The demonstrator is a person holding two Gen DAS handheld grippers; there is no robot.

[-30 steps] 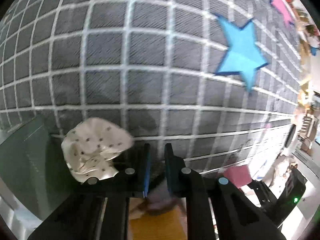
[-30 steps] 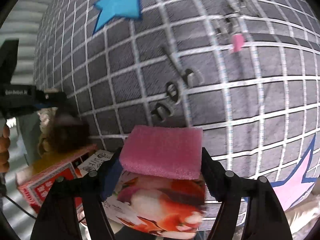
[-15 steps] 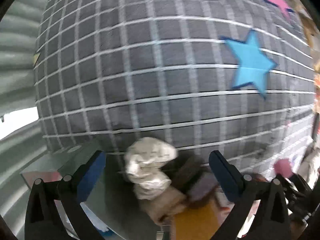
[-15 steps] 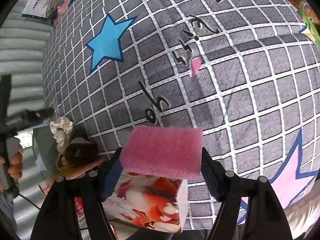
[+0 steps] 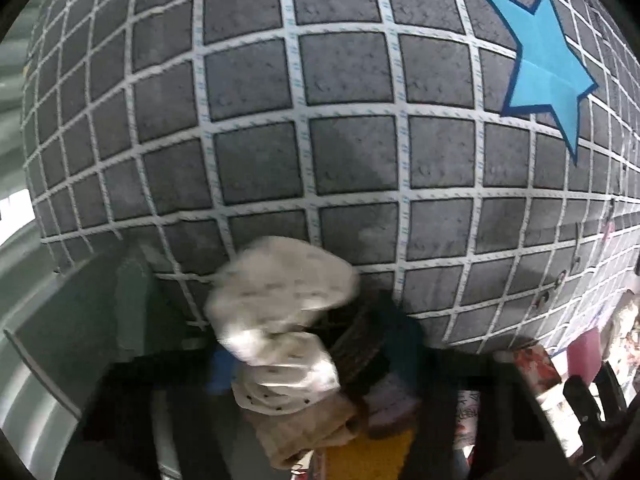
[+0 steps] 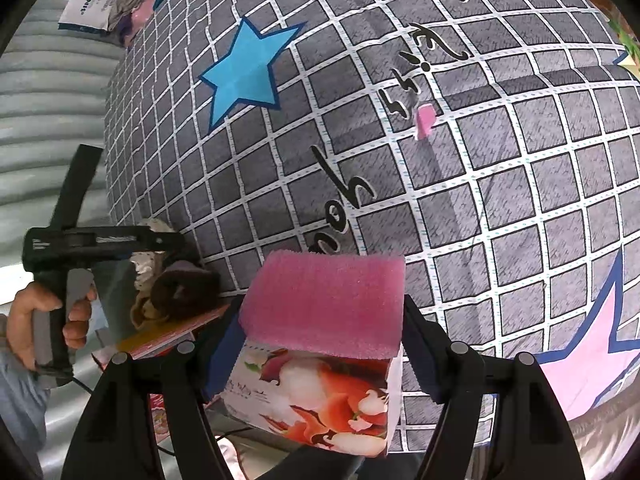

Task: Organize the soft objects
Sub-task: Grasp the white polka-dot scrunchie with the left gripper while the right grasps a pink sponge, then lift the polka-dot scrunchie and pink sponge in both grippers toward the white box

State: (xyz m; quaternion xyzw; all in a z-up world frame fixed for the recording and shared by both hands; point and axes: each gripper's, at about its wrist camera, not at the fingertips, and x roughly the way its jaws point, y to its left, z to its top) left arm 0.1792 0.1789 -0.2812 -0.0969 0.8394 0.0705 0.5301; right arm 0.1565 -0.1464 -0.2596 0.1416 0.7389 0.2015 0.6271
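Note:
In the right wrist view my right gripper (image 6: 320,320) is shut on a pink sponge (image 6: 326,300), held above a floral box (image 6: 316,400). The left gripper (image 6: 100,240) shows there at the left, held in a hand beside a pile of soft things (image 6: 176,288). In the left wrist view the pile lies close below: a white dotted scrunchie (image 5: 280,320), a dark brown scrunchie (image 5: 360,344) and a beige cloth (image 5: 304,436) on a yellow box (image 5: 372,456). The left gripper's fingers are dark and blurred at the bottom edge.
A grey checked bedspread (image 6: 480,200) with a blue star (image 6: 244,72), a pink star (image 6: 580,364) and black lettering fills both views. A small pink piece (image 6: 425,120) lies on it. A grey-green box (image 5: 100,320) stands left of the pile.
The left gripper opened and let go of the soft pile, then moved closer over it. The right gripper lifted slightly with the pink sponge still held.

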